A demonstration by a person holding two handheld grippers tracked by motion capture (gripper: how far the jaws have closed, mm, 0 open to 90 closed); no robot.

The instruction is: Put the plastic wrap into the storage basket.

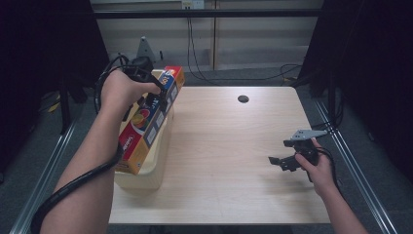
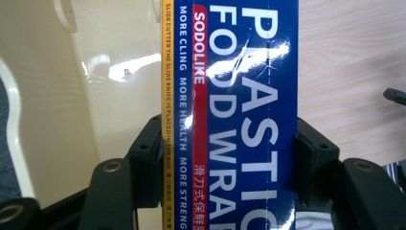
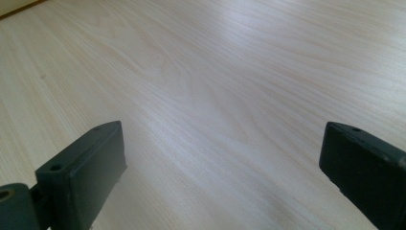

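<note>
Here the left hand-held gripper (image 2: 225, 163) clamps a plastic-wrap box (image 2: 230, 110) over a cream bin (image 1: 146, 173).

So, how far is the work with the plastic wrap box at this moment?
Done: the left gripper is shut on the plastic wrap box. In hand: the box sits over the cream bin at the table's left edge. Left: whether it goes in or out cannot be told; the right gripper is open and holds nothing.

The bench (image 3: 230, 81) is pale wood with fine grain and a smooth, slightly shiny finish. The plastic wrap box (image 2: 239, 110) is glossy printed cardboard. The cream bin (image 2: 110, 81) looks like smooth, shiny plastic. Both grippers have matt black jaws.
</note>
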